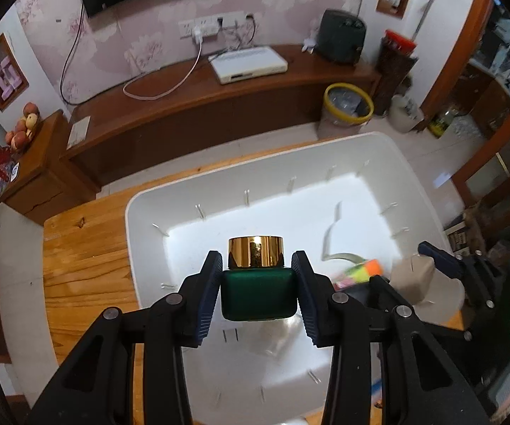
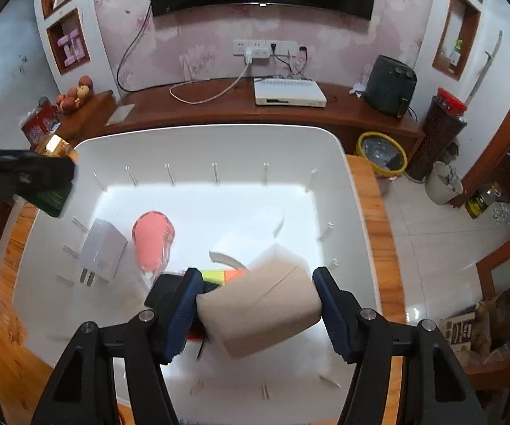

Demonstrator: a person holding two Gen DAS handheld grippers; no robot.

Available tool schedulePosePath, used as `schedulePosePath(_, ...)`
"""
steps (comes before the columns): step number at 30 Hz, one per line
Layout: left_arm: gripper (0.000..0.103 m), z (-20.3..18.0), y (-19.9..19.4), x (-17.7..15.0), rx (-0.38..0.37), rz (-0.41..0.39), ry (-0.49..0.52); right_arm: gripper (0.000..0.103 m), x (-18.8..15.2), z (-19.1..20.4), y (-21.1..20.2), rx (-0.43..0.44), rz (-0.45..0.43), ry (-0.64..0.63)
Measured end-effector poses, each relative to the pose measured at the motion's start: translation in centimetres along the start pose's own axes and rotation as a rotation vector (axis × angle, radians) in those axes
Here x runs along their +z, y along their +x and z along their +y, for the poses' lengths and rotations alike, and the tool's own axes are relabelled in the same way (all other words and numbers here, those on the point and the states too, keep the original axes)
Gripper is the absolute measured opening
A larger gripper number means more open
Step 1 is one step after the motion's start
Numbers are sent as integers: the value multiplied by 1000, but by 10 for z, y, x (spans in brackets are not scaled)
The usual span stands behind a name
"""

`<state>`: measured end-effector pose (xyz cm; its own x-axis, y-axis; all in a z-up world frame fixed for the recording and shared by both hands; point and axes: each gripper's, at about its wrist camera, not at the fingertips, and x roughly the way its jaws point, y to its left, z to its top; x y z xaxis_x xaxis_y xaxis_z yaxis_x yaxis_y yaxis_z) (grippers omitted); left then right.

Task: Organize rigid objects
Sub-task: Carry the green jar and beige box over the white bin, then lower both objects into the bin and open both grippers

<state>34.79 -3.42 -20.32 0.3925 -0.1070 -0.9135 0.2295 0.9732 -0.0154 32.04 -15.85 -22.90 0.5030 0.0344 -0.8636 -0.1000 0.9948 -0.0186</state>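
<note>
My left gripper is shut on a green jar with a gold lid and holds it above the white bin. My right gripper is shut on a beige box, tilted, above the same bin. In the right wrist view the bin holds a white plug adapter, a pink oval object and a yellow and orange item. The left gripper with the green jar shows at the left edge over the bin's rim.
The bin stands on a wooden table. Behind it is a low wooden TV bench with a white set-top box and a dark air fryer. A yellow-rimmed waste bin stands on the tiled floor at the right.
</note>
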Motion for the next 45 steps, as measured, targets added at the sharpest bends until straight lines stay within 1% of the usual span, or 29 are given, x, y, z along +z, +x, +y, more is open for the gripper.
schedulePosePath(3,44,-1,17,3,12,30,-4,65,6,5,8,38,-3,10)
schedulePosePath(4,44,-1,20,4,14,36,-7,65,8,9,10,38,-5,-1)
schedulePosePath(8,44,-4,32,8,5,69,-19,66,11,26,15,101,9,-56)
schedulePosePath(10,45,-6,38,9,8,93,-23,67,11,32,17,107,14,-69)
schedulePosePath(13,46,-6,44,9,25,118,-23,75,10,31,13,106,-7,-41)
schedulePosePath(14,47,-6,44,9,25,120,-22,76,10,30,11,101,-17,-37)
schedulePosePath(16,61,-7,41,7,19,115,-20,76,9,29,7,103,-37,-36)
schedulePosePath(17,65,-7,39,7,18,110,-21,76,8,28,3,108,-48,-35)
schedulePosePath(18,72,-8,37,7,16,104,-21,76,9,27,2,110,-56,-34)
schedulePosePath(19,77,-9,35,6,13,98,-21,76,7,26,-1,109,-67,-32)
schedulePosePath(20,78,-9,33,6,12,93,-21,76,8,26,-2,106,-71,-32)
schedulePosePath(26,78,-17,19,1,2,81,1,76,1,25,-18,129,-78,-6)
schedulePosePath(31,78,-23,3,-9,-5,66,23,76,-10,25,-36,125,-96,2)
schedulePosePath(45,79,-22,-59,-44,-48,3,22,76,-39,29,-96,122,-150,36)
